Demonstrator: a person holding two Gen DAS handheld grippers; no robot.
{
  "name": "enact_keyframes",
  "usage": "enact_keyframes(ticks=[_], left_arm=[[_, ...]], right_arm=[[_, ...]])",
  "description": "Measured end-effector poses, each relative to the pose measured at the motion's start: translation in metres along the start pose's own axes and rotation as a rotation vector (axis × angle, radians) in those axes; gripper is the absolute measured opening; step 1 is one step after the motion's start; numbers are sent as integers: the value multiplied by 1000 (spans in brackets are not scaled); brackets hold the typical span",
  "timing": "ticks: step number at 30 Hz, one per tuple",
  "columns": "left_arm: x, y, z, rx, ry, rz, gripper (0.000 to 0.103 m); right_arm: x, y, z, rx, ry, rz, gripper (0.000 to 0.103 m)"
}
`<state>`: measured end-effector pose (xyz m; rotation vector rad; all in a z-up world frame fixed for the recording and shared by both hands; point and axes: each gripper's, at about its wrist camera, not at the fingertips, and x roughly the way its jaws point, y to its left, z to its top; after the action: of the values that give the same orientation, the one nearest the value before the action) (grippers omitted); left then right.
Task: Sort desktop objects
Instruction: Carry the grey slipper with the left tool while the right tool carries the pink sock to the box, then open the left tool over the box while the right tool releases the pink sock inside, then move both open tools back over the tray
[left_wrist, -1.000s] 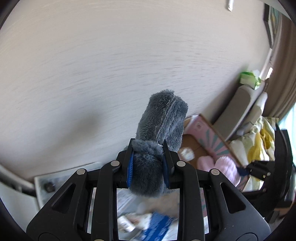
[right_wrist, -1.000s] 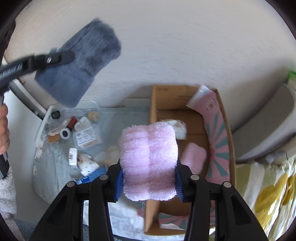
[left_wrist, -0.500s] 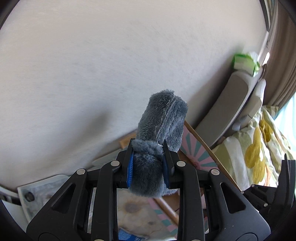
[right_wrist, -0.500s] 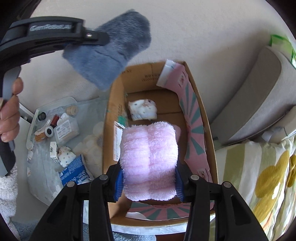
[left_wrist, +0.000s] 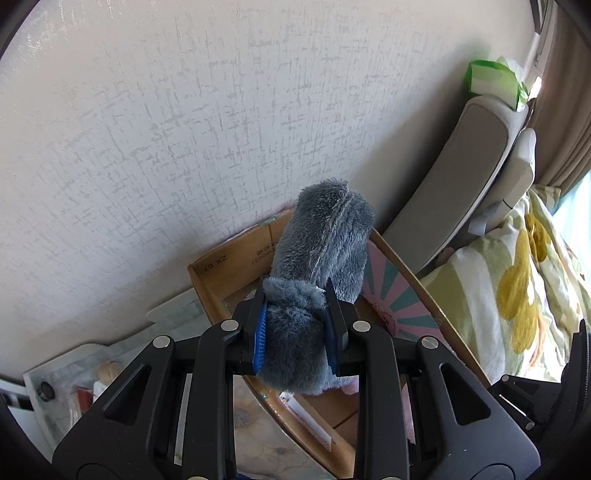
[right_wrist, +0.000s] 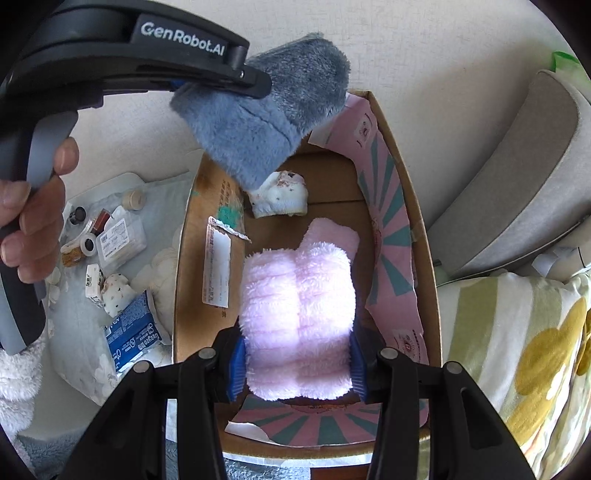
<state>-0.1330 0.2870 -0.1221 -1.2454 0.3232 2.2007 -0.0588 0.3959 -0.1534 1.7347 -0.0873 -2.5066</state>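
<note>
Left hand-held gripper (left_wrist: 295, 325) pinching grey plush item (left_wrist: 321, 254) above cardboard box (right_wrist: 402, 184), right hand-held gripper (right_wrist: 297, 360) pinching pink plush item (right_wrist: 299, 314) over box interior, white patterned sock (right_wrist: 280, 194) on box floor

You have a pale surface (right_wrist: 122, 373) by the wall carrying an open cardboard box (right_wrist: 186, 258). Left of it lie a blue packet (right_wrist: 133, 339), a clear labelled pouch (right_wrist: 118, 240) and small rolls (right_wrist: 88, 244).
</note>
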Motion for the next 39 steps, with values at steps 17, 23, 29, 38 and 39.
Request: enact_keyframes(ticks=[17, 23, 29, 38, 39], left_arm=[[-28, 4, 1, 31, -85, 9, 103], [-51, 21, -6, 7, -97, 17, 103], [-82, 48, -14, -31, -127, 29, 103], [-127, 94, -39, -98, -169, 74, 103], [-130, 99, -42, -104, -172, 81, 103]], right_arm=[[-2, 6, -4, 33, -50, -45, 90], [-15, 15, -1, 10, -79, -69, 90], [-32, 29, 5, -8, -118, -66, 90], [-41, 67, 11, -79, -148, -63, 90], [-41, 69, 10, -86, -149, -62, 90]])
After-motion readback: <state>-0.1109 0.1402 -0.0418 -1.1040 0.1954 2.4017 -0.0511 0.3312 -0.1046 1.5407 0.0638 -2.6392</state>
